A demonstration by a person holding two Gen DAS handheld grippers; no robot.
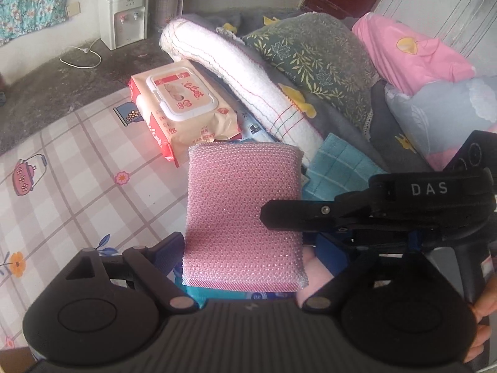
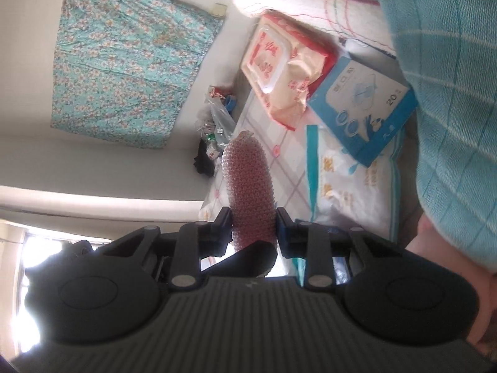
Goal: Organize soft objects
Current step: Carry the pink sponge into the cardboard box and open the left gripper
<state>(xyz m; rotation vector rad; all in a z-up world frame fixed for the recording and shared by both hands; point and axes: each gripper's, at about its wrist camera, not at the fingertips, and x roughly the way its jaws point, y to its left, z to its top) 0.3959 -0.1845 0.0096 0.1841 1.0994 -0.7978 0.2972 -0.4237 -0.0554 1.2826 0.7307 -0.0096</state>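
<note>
A pink knobbly sponge hangs above the checked tablecloth. In the right wrist view I look at it edge-on, and my right gripper is shut on it, a pad pressing each flat face. In the left wrist view one black finger of that gripper lies across the sponge's top face; the other is hidden beneath. My left gripper stands wide around the sponge's near end. Its left pad is at the sponge's edge, and a gap shows at its right pad.
A beige and red wipes pack, a rolled white towel and a teal checked cloth lie beyond the sponge. Behind them are pillows, green leafy and pink. A blue tissue packet rests on a white pack.
</note>
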